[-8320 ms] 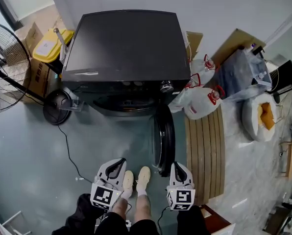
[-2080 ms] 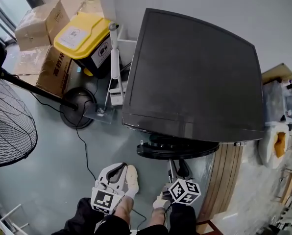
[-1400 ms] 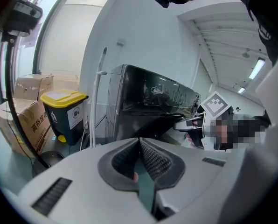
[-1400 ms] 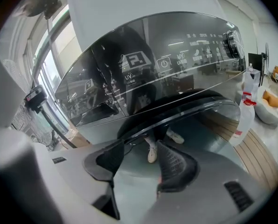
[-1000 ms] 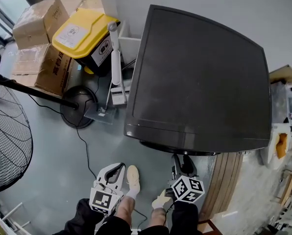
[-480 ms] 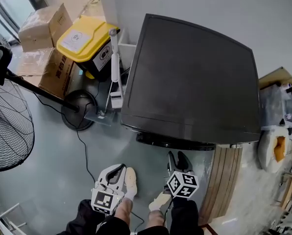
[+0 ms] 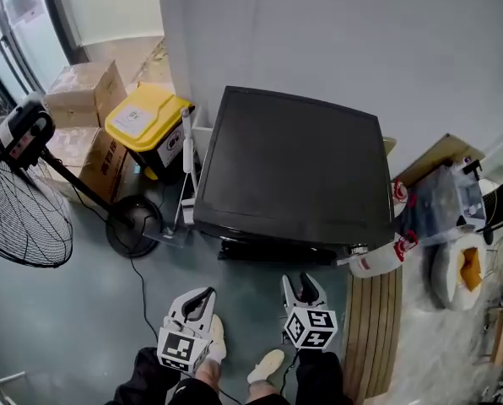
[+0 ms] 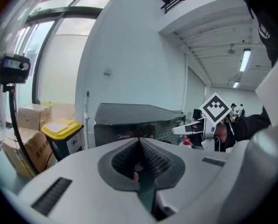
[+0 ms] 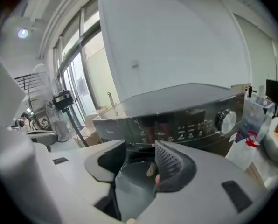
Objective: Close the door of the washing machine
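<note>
The dark washing machine (image 7: 289, 167) stands against the wall. Its round door (image 7: 273, 251) lies shut against the front, under the control panel (image 9: 190, 129) with its silver dial (image 9: 226, 120). My right gripper (image 7: 302, 287) hangs in front of the door, apart from it, and is open. Its jaws have just been opening a little, and nothing is between them (image 9: 139, 148). My left gripper (image 7: 202, 297) is to the left at about the same distance, shut and empty, with its pads meeting (image 8: 140, 141). It faces the machine (image 8: 139, 122).
To the left of the machine are a yellow-lidded bin (image 7: 146, 121), cardboard boxes (image 7: 83, 87) and a standing fan (image 7: 24, 201) whose cable (image 7: 137, 285) trails over the floor. To the right are white jugs with red caps (image 7: 378, 260), a slatted wooden board (image 7: 371, 327) and bags (image 7: 458, 268).
The door, earlier wide open and then ajar, is shut now. Both grippers have risen and drawn back from the machine, and the head view has pulled back.
</note>
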Demonstrator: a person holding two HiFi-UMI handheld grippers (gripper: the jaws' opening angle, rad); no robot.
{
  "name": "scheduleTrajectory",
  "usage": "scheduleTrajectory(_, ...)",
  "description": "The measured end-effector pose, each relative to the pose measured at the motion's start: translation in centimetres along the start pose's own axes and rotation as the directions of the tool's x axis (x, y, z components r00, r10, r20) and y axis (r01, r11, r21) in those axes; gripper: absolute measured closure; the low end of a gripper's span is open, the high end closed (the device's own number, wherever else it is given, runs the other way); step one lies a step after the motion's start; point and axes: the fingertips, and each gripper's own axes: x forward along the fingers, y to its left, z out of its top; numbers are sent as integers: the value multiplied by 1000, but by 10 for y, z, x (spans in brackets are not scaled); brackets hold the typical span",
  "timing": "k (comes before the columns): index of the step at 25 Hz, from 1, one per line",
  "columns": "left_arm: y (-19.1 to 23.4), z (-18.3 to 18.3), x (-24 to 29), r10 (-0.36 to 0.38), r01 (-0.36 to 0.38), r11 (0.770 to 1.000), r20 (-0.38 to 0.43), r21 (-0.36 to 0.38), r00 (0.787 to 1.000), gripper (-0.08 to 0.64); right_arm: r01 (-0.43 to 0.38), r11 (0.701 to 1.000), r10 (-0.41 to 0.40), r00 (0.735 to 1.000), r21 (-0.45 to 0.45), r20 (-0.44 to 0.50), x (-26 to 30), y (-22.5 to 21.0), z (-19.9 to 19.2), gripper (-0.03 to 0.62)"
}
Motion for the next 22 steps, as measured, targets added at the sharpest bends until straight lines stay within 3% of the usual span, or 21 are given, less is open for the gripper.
scheduleTrajectory(8,-93,89,-45,-41,33,997,116,72,992,534,17,994,2,986,-111,164,-141,-12,82,394)
scheduleTrajectory(15,-168,181,-96,-55,22,990,246,136,968,534,28,982,30,955,-189,295,-260,-19,140,408)
scheduleTrajectory(22,-225,206,-134,-46,-8,985,303,174,952,534,10,963,92,928,-270,362,-339,-18,156,419)
